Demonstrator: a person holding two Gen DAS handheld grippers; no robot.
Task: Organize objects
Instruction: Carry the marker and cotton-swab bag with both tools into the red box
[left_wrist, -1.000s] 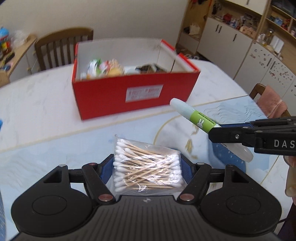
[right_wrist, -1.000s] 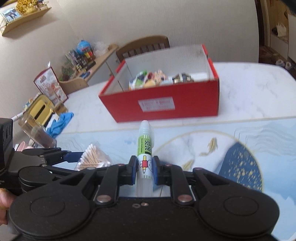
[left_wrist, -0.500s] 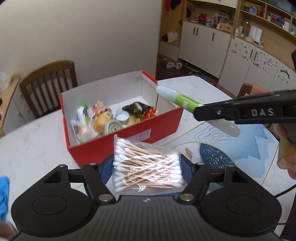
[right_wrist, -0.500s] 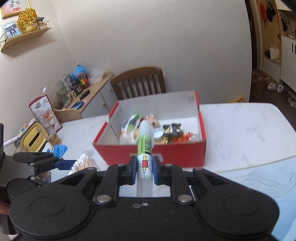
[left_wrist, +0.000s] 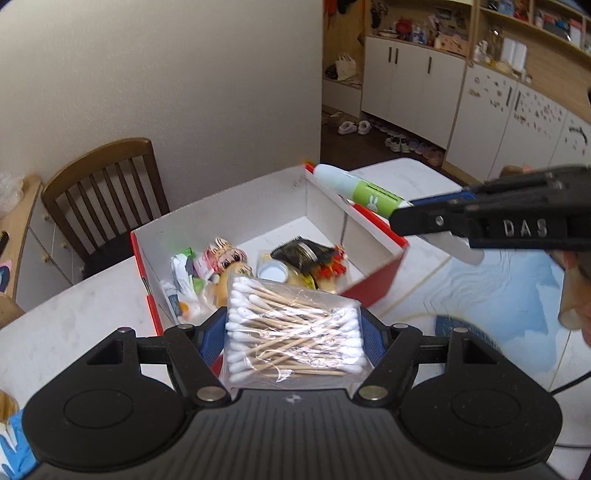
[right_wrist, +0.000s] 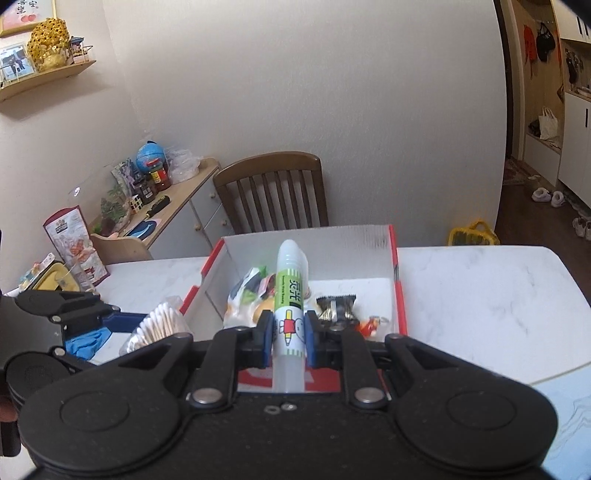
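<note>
My left gripper (left_wrist: 291, 332) is shut on a clear bag of cotton swabs (left_wrist: 291, 332) and holds it above the near edge of the red box (left_wrist: 376, 291). My right gripper (right_wrist: 290, 332) is shut on a white and green glue stick (right_wrist: 291, 295), held above the box's near wall (right_wrist: 325, 382). The glue stick (left_wrist: 354, 190) also shows in the left wrist view, over the box's right rim. The swab bag (right_wrist: 159, 325) and left gripper (right_wrist: 122, 319) show at the left of the right wrist view. The box holds snack packets and small items (left_wrist: 221, 266).
The box stands on a white marble table (right_wrist: 480, 295) with a blue patterned mat (left_wrist: 517, 295). A wooden chair (right_wrist: 269, 192) stands behind the table. A blue cloth (right_wrist: 88, 341) and a yellow object (right_wrist: 55, 280) lie at the table's left.
Both grippers have risen and moved forward over the red box, each with its object still held. The box now lies directly below them.
</note>
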